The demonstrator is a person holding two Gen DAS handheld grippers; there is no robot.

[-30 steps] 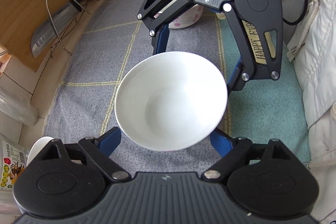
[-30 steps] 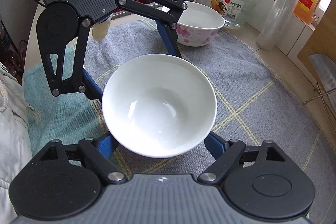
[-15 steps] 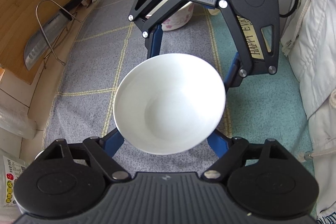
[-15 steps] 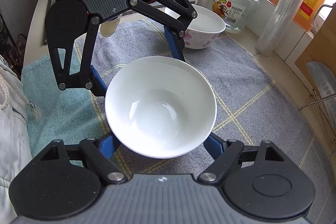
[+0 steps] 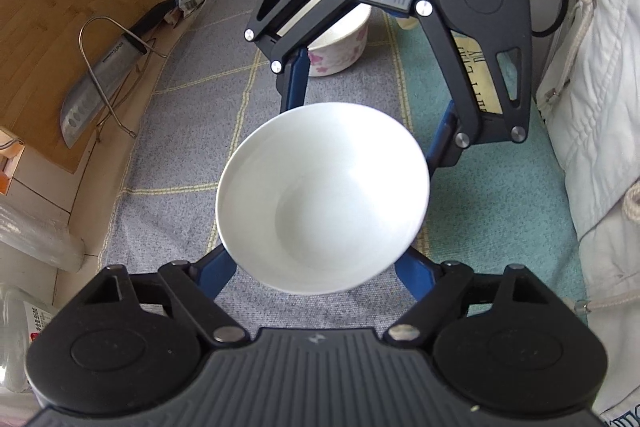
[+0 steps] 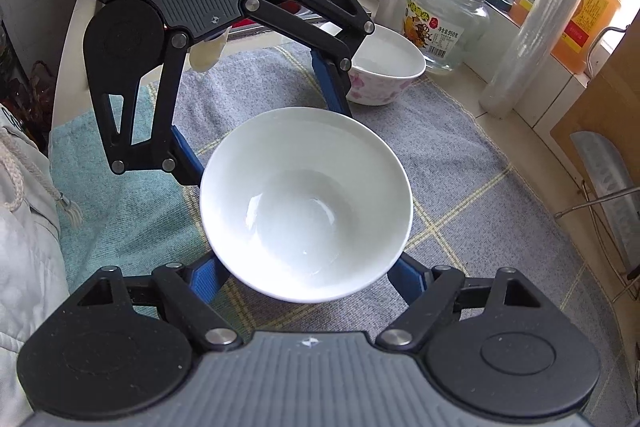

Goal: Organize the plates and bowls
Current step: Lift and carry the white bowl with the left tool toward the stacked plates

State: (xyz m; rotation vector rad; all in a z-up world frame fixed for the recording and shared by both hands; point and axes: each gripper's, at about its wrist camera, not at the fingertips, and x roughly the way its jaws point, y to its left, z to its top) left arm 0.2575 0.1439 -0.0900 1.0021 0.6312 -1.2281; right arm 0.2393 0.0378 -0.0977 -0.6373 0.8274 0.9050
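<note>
Now you hold the white bowl [image 5: 322,197] with both grippers.
Your left gripper [image 5: 316,269] and right gripper [image 6: 306,273] squeeze it above the grey cloth [image 5: 180,131], mid-frame.

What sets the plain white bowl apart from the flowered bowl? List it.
The plain white bowl is all white; the flowered bowl carries pink blossoms on its wall. The plain white bowl sits between both grippers' fingers, whereas the flowered bowl stands alone behind them on the grey cloth. Both are upright, with white insides.

Hand-held grippers' jaws closer around white bowl [image 5: 322,198], now lifted.
</note>
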